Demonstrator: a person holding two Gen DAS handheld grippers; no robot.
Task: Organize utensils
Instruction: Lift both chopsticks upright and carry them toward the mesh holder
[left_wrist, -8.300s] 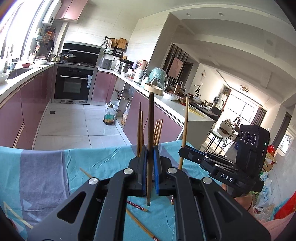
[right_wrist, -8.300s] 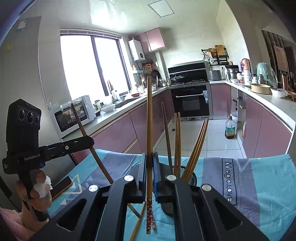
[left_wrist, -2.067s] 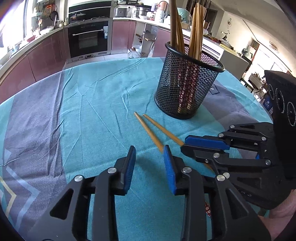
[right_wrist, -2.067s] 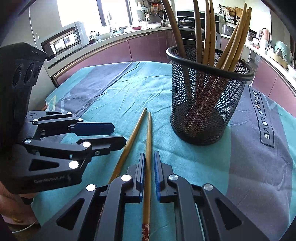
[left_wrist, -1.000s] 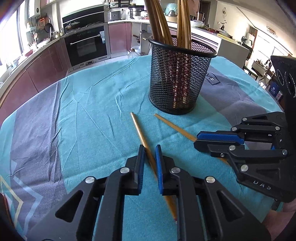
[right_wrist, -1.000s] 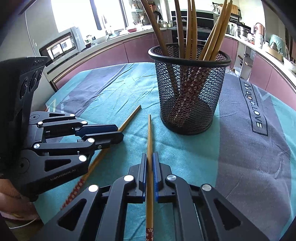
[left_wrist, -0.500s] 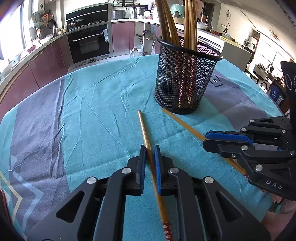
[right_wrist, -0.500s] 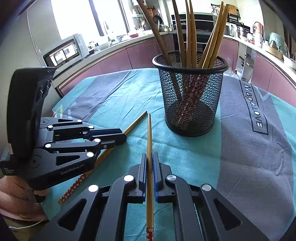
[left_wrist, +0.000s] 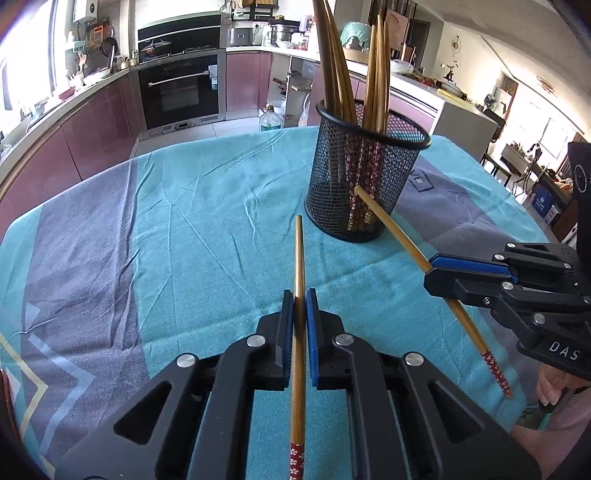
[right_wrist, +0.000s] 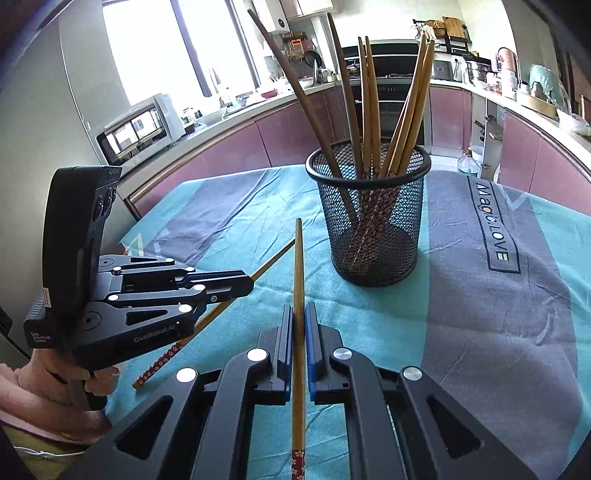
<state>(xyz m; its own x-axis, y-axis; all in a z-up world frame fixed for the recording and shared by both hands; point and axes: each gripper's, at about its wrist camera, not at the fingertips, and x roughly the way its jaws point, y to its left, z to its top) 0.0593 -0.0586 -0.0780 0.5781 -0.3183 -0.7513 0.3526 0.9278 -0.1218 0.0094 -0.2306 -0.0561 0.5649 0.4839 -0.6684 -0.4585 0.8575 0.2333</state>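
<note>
Left gripper (left_wrist: 299, 295) clamps one chopstick (left_wrist: 298, 258), right gripper (right_wrist: 299, 312) clamps another chopstick (right_wrist: 297, 258); both sticks point toward the mesh holder (right_wrist: 369, 221), just short of it, over the tablecloth (left_wrist: 184, 221).

Two clamped chopsticks (left_wrist: 298, 258) beside holder (left_wrist: 369, 177)

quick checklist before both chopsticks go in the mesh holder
1. Left gripper shut on its chopstick: ok, pads clamp the shaft.
2. Right gripper shut on its chopstick: ok.
3. Patterned ends behind the jaws, plain tips forward: ok in both wrist views.
4. Mesh holder upright on the tablecloth: ok.
5. Room in the holder: cannot tell for certain; several chopsticks already lean inside, gaps show at the rim.
6. Both chopsticks clear of the cloth: cannot tell.
</note>
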